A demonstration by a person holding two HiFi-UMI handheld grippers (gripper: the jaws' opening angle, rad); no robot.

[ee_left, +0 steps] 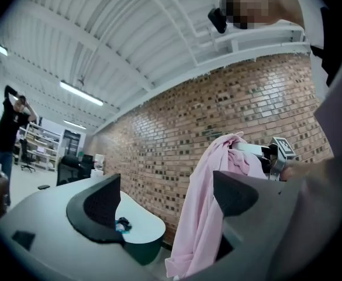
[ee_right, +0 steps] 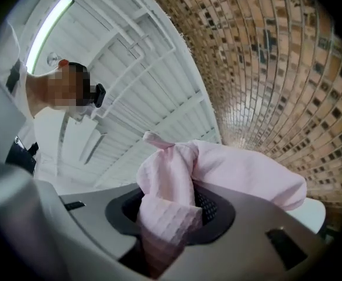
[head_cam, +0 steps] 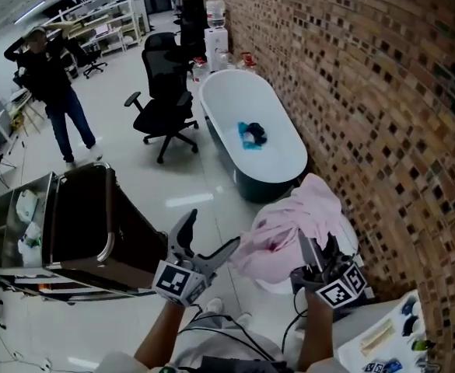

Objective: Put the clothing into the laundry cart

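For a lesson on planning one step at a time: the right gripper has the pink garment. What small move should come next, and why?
Probably swing the right gripper across toward the laundry cart, jaws clamped. The pink garment is already pinched between them and raised, the cart stands off to the person's left, and the left gripper is open and empty, so it need not help.

Ceiling strip lights (ee_left: 80,92) are lighting the room brightly and evenly, and glare is bouncing off the pale floor (head_cam: 184,200). Both gripper views are bending hard toward dark rounded corners. The pink cloth (ee_right: 168,215) nearest the lens is blurring; the brick wall (head_cam: 383,92) is showing sharp.
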